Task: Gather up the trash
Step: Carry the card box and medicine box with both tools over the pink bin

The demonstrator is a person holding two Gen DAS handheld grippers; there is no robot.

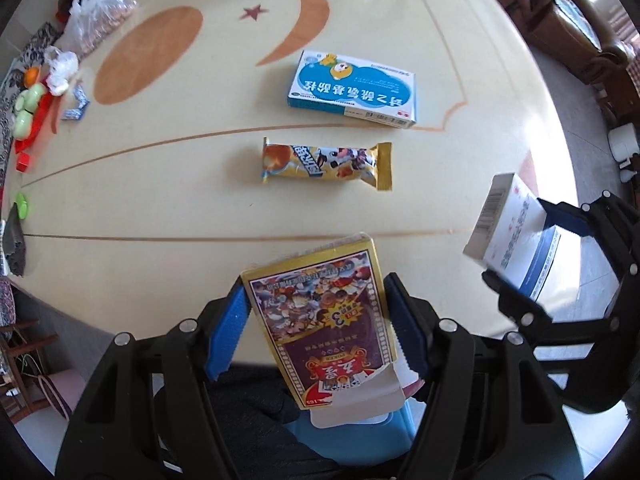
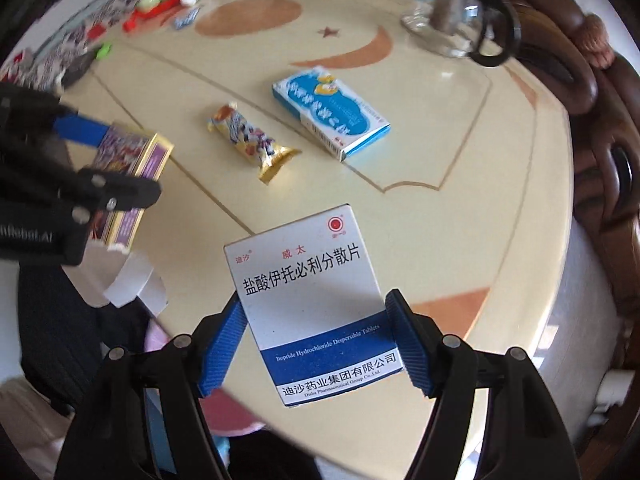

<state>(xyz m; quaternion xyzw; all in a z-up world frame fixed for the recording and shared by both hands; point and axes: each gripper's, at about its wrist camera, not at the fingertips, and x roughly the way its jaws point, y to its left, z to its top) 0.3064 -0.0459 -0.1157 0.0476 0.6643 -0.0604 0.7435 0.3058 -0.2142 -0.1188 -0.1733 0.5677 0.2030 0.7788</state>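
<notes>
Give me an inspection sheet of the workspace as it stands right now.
Surface: cream table with orange moon and star inlays.
Job's things: card box held off the table, flap open; white pill box held off the table; snack wrapper and blue box lying flat mid-table, apart.
Clutter: plastic bags, small toys at the far left edge; glass teapot at the far edge.
Tongs: left tongs shut on the card box; right tongs shut on the white pill box.
Cables: nothing seen.
Surroundings: brown carved chair beside the table.
</notes>
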